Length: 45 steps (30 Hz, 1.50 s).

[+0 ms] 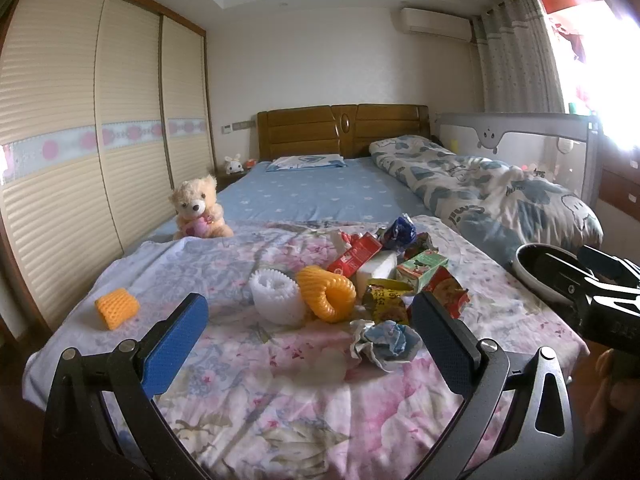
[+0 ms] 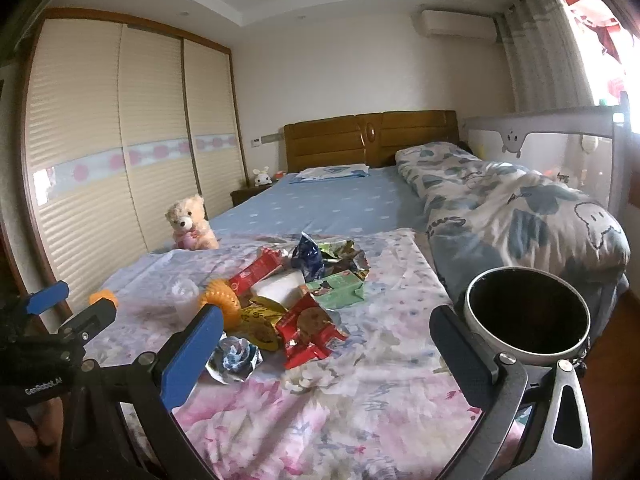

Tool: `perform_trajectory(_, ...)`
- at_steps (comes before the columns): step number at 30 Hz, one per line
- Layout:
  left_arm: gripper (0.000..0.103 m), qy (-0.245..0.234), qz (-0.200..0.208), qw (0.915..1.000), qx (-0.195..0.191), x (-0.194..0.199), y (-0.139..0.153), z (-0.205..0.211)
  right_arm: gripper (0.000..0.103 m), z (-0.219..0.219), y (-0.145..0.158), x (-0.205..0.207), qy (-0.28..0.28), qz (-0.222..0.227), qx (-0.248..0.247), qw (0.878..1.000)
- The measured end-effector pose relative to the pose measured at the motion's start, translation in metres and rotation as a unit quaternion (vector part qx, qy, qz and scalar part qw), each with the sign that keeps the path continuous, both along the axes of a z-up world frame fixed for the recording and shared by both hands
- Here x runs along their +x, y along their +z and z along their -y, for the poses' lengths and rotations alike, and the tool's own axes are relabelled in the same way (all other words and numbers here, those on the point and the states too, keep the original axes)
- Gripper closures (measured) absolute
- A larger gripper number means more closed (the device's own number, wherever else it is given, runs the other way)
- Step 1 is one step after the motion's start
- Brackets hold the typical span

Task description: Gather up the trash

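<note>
A pile of trash lies on the floral blanket point(image 1: 280, 400): a red carton point(image 1: 354, 256), a green carton point(image 1: 422, 266), a red snack wrapper point(image 2: 308, 330), a blue wrapper point(image 1: 400, 232), orange foam netting point(image 1: 328, 294), white foam netting point(image 1: 276, 292), a crumpled blue-white paper point(image 1: 384, 340) and a separate orange foam piece point(image 1: 117, 307). A white bin with a dark inside point(image 2: 528, 316) stands at the bed's right edge. My left gripper point(image 1: 308, 340) is open, just short of the crumpled paper. My right gripper point(image 2: 324, 348) is open and empty, in front of the pile, left of the bin.
A teddy bear point(image 1: 198, 208) sits at the bed's left edge. A rolled duvet point(image 1: 480, 188) lies along the right side by a bed rail point(image 1: 520, 132). Wardrobe doors point(image 1: 80, 140) line the left wall. A pillow point(image 1: 306, 162) lies by the headboard.
</note>
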<state>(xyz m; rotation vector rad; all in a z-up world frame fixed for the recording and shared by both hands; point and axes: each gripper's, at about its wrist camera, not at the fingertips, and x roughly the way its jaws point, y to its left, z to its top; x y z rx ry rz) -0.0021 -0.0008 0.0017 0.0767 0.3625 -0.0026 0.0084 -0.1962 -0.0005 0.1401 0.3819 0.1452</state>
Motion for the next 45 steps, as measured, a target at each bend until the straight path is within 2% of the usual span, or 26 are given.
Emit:
perform_trajectory(43, 0.0, 0.002, -0.004, 1.0, -0.005, -0.0008, -0.0012, -0.0015, 0.0, -0.0047, -0.0035, 0.0027, 0.012, -0.012, 0.008, 1.0)
perform_trajectory(45, 0.0, 0.003, -0.009, 0.9999, -0.008, -0.0009, -0.0085, -0.0021, 0.0, -0.0045, -0.0045, 0.0035, 0.012, -0.013, 0.009, 1.0)
